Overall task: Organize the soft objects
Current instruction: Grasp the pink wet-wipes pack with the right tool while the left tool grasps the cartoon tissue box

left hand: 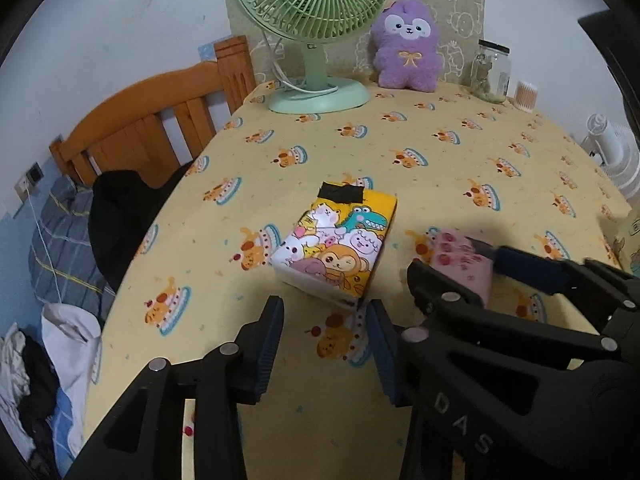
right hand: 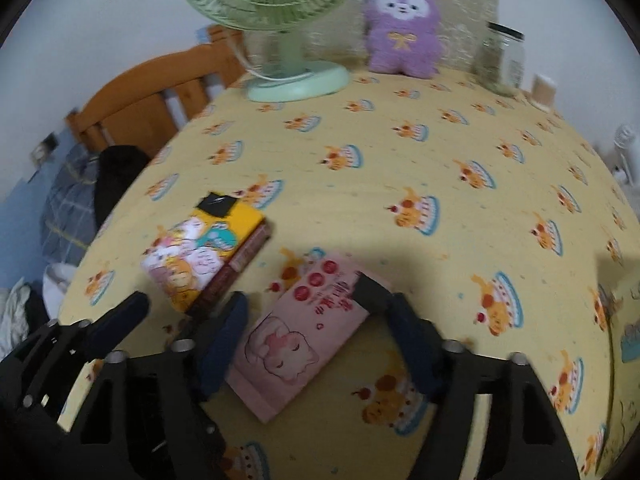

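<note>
While both soft packs lie loose on the yellow-clothed tabletop [left hand: 460,168], the sorting looks barely begun to me. The cartoon-printed tissue pack [left hand: 334,246] sits near the front, just beyond the left hand-held gripper [left hand: 325,344], whose jaws stand apart with nothing between them, their tips just short of the pack's near corner. Just beside it lies the pink tissue pack [right hand: 298,334], flat and skewed, and the right hand-held gripper [right hand: 316,350] straddles it, one finger on either side; the blur keeps me from saying whether the pads press on it yet. At the back edge a purple plush toy [left hand: 407,50] sits upright beside the green fan [left hand: 310,32], well apart from the packs. Nothing is lifted or grouped so far, so I judge that picking up and placing both packs is still ahead
</note>
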